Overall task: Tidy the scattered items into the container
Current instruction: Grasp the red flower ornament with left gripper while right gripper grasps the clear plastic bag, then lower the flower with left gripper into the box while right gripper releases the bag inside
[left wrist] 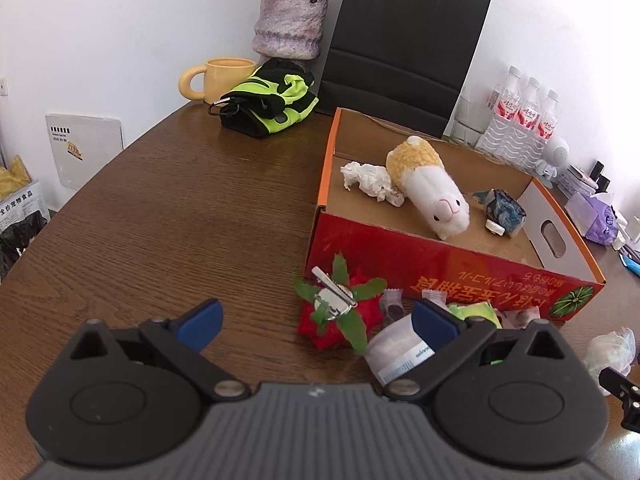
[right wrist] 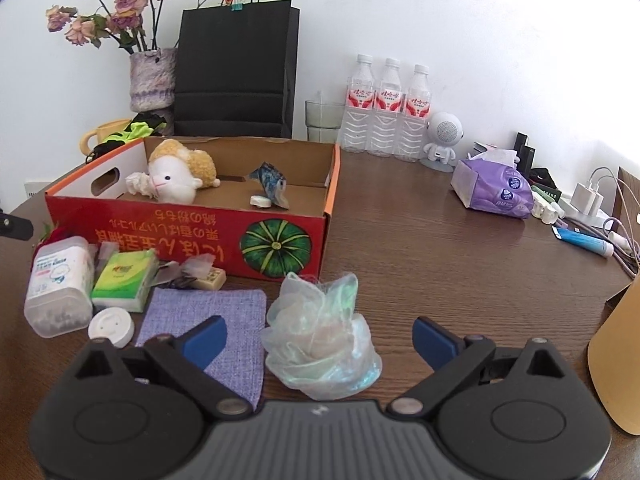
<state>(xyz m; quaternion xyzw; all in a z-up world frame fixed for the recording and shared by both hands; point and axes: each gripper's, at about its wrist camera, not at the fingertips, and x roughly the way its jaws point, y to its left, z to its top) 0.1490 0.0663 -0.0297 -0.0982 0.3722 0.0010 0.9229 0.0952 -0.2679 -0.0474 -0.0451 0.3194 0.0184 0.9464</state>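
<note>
1. Surface [right wrist: 440, 248]: dark wood-grain, carrying the container and a cluster of loose items along the container's near wall.
2. Container: a shallow red cardboard box [right wrist: 192, 236] with a pumpkin print. It already holds a plush toy [right wrist: 176, 176], a crumpled tissue [left wrist: 368, 180], a crushed blue carton [right wrist: 270, 184] and a small white cap.
3. Plastic bag [right wrist: 320, 340]: crumpled, translucent, lying on the surface in front of the box, between the fingers of the right claw [right wrist: 318, 338]. Judged very light, soft and slippery; best pinched across its bunched middle, squeezing well in.
4. Cotton-swab jar [right wrist: 60, 284]: clear, rigid, lying on its side at the left of the cluster. Likely to roll; grip across the body.
5. Lilac cloth pouch [right wrist: 208, 316]: flat, limp; take by an edge.
6. Green tissue pack [right wrist: 126, 278]: soft, light.
7. Strawberry hair clip [left wrist: 340, 308]: small; it lies ahead of the left claw [left wrist: 318, 326].
8. Claws: both stand wide apart, holding nothing; the right's pads do not touch the bag.
</note>
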